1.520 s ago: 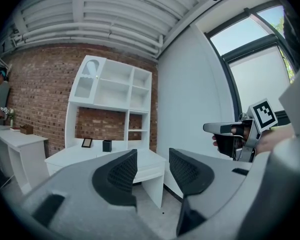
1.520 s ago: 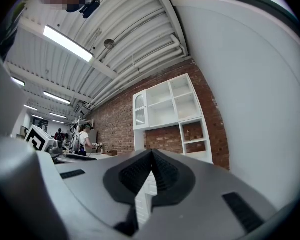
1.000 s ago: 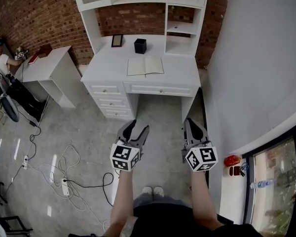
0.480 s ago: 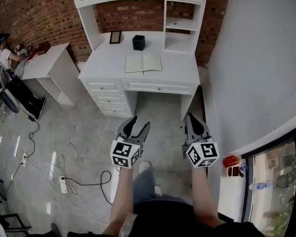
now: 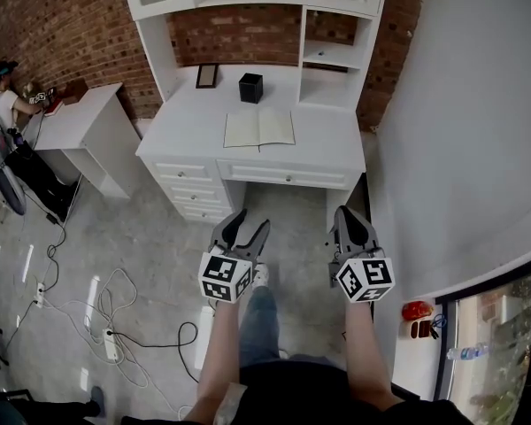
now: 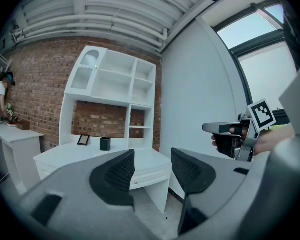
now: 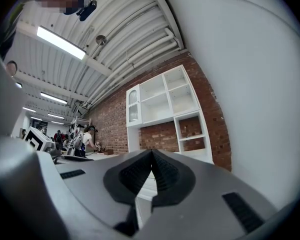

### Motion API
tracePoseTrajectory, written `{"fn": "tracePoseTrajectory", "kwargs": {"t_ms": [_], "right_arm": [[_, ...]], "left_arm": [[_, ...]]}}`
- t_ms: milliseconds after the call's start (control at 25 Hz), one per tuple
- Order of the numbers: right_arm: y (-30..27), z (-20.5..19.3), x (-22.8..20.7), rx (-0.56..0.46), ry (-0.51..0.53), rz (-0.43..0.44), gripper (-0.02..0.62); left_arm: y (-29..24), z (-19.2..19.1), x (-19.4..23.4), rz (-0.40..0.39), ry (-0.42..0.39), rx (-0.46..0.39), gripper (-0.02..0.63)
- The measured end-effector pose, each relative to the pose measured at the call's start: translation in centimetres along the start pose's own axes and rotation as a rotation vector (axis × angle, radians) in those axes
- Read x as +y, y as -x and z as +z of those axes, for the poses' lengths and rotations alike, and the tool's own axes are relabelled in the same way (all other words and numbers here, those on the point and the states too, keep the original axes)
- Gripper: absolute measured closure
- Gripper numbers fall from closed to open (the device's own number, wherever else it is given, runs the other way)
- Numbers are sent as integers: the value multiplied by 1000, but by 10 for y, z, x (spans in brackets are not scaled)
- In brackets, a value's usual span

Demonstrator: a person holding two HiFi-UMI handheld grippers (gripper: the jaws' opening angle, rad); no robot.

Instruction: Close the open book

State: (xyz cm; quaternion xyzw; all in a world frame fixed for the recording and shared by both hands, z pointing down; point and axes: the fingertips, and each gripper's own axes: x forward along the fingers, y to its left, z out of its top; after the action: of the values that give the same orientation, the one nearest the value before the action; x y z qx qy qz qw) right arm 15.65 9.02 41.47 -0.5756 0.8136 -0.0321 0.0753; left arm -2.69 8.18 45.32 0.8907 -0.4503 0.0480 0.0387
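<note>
- The open book [image 5: 259, 128] lies flat on the white desk [image 5: 336, 144], near the front edge, well away from both grippers.
- Left gripper [image 5: 246, 229] has its jaws spread, nothing in them.
- Right gripper [image 5: 352, 223] is pinched closed, empty.

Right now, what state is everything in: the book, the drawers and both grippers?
Book: open, lying flat on the desk.
Drawers: shut.
Left gripper: jaws apart, empty.
Right gripper: jaws together, empty.
</note>
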Motion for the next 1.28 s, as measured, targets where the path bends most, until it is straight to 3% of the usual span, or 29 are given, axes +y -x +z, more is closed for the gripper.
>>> {"fn": "tracePoseTrajectory", "kwargs": {"t_ms": [760,1040,1280], "right_arm": [[-288,-52,-100,98,-29,-80,596],[-360,-52,-127,102,-36,-100,595],[-386,-51,-142,118,-56,-85,596]], "left_arm": [[-245,-2,196,-34,8,85,400],[-302,-4,232,-64,5,94,397],[-329,-8,240,-60,-17,141,397]]}}
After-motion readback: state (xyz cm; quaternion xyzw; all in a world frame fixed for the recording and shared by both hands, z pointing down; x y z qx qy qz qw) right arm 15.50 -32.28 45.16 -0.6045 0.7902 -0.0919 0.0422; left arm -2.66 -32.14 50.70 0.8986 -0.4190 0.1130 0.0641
